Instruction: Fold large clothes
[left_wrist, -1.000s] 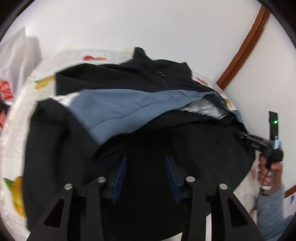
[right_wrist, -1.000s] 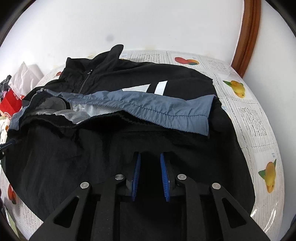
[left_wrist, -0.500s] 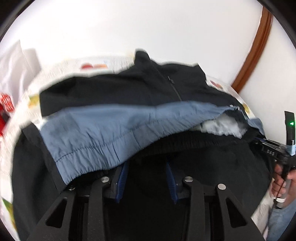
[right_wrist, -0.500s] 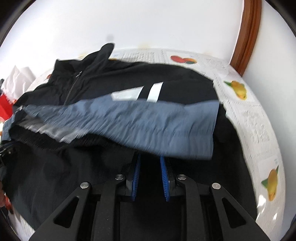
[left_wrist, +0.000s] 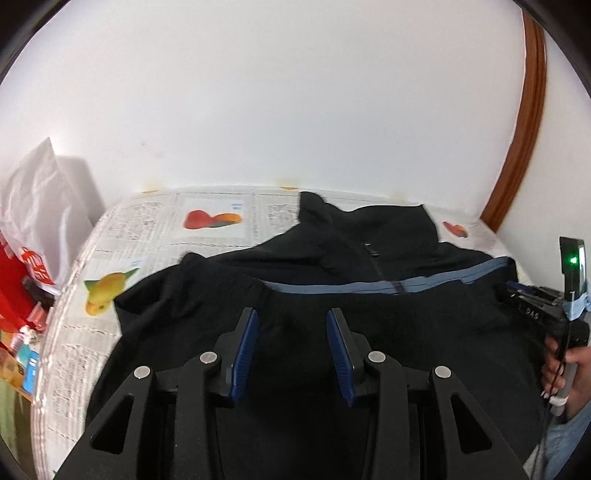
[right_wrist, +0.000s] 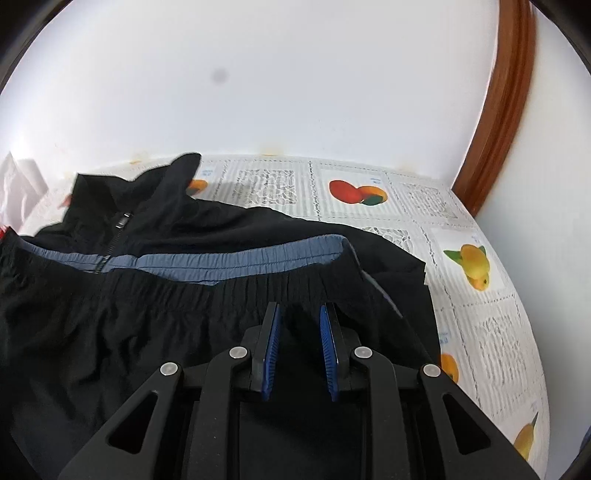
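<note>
Black jacket (left_wrist: 332, 266) spread across the fruit-print bench cover (left_wrist: 155, 229), collar at the far side, near hem folded up over the body with a grey-blue lining strip (right_wrist: 229, 258) showing. Left gripper (left_wrist: 291, 332) and right gripper (right_wrist: 297, 332) each clamped on the folded black hem.

Both pictures are bright, with soft, even light and only faint shadows on the white wall (left_wrist: 295, 110). The round lens bends straight things near the edges, so the brown wooden frame (right_wrist: 506, 110) curves, and the corners go black. The black jacket (left_wrist: 332, 266) is so dark that its folds are hard to see, and the tablecloth (left_wrist: 74, 369) looks smeared at the left.
</note>
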